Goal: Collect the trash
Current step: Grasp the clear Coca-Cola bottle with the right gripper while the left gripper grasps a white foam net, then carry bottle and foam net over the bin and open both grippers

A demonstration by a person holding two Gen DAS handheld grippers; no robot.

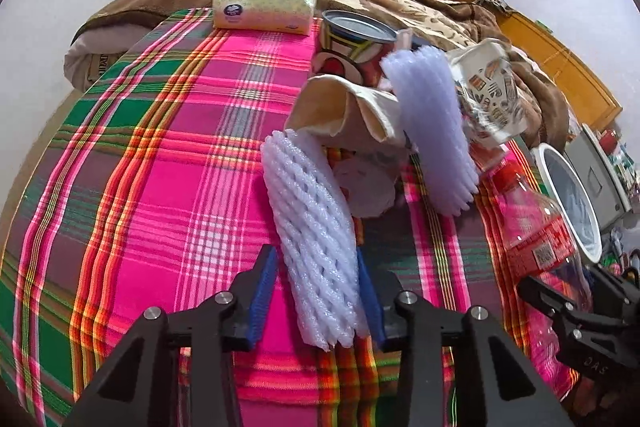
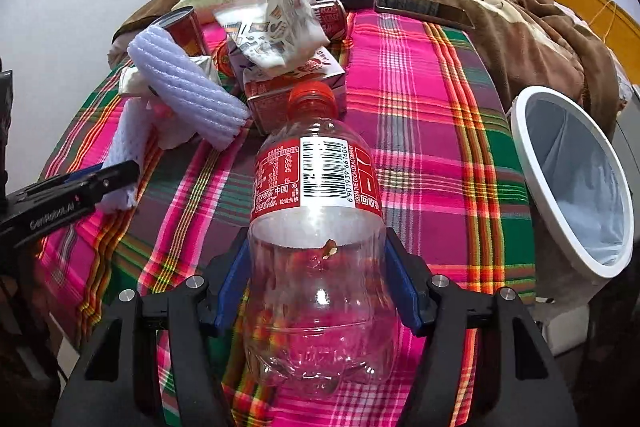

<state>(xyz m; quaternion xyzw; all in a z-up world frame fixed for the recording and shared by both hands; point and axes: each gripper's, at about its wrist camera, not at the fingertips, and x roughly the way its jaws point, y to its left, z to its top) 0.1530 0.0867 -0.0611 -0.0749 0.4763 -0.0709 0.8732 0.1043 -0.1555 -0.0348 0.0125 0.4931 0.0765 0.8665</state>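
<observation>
A white foam fruit net [image 1: 316, 247] lies on the plaid tablecloth [image 1: 160, 167]. My left gripper [image 1: 316, 259] has its blue pads against both long sides of the net, shut on it; in the right wrist view the same gripper [image 2: 120, 173] sits at the left on that net [image 2: 128, 135]. An empty clear cola bottle [image 2: 320, 267] with a red cap and label lies pointing away, and my right gripper [image 2: 316, 247] is shut on its lower body. From the left wrist view the bottle [image 1: 532, 219] and right gripper [image 1: 560, 291] are at the right.
A white-rimmed bin [image 2: 520, 131] with a liner stands off the table's right edge. Piled further back are a second foam sleeve [image 2: 188, 91], a crumpled paper cup [image 2: 284, 23], a drink carton [image 2: 296, 87], cans [image 1: 352, 43], brown paper [image 1: 344, 111] and a tissue pack [image 1: 264, 7]. A phone [image 2: 424, 9] lies beyond.
</observation>
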